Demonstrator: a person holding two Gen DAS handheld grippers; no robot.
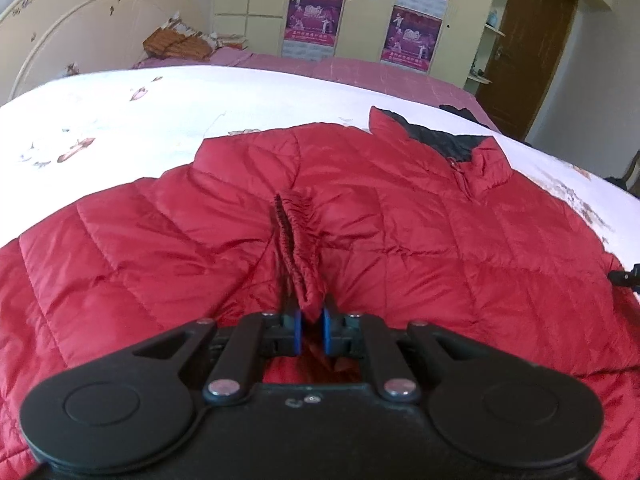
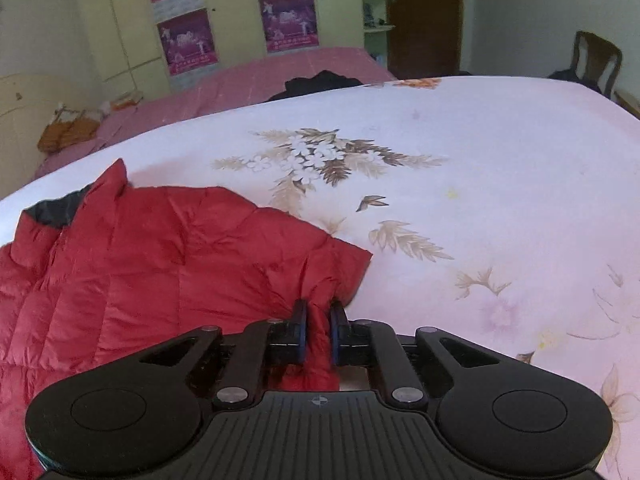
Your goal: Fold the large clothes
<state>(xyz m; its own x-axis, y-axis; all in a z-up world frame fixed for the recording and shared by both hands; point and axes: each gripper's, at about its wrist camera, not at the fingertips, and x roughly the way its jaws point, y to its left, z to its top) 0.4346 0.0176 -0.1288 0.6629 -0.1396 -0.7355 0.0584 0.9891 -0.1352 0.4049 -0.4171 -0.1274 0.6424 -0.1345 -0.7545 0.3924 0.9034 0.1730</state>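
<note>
A red quilted puffer jacket (image 1: 400, 232) lies spread on a white flowered bedsheet (image 1: 180, 112), its collar with dark lining (image 1: 444, 140) at the far right. My left gripper (image 1: 311, 312) is shut on the jacket's gathered elastic sleeve cuff (image 1: 296, 240), which rises over the jacket body. In the right wrist view the jacket (image 2: 140, 264) fills the lower left. My right gripper (image 2: 318, 312) is shut on a fold of red fabric at the jacket's right edge (image 2: 320, 344).
The flowered sheet (image 2: 460, 200) stretches right and far. A pink bedspread (image 2: 248, 80) with a dark garment (image 2: 320, 82) lies beyond. Cream wardrobes with posters (image 1: 316, 20), a brown door (image 1: 532, 52), a headboard (image 1: 80, 36) and a chair (image 2: 592, 60) stand behind.
</note>
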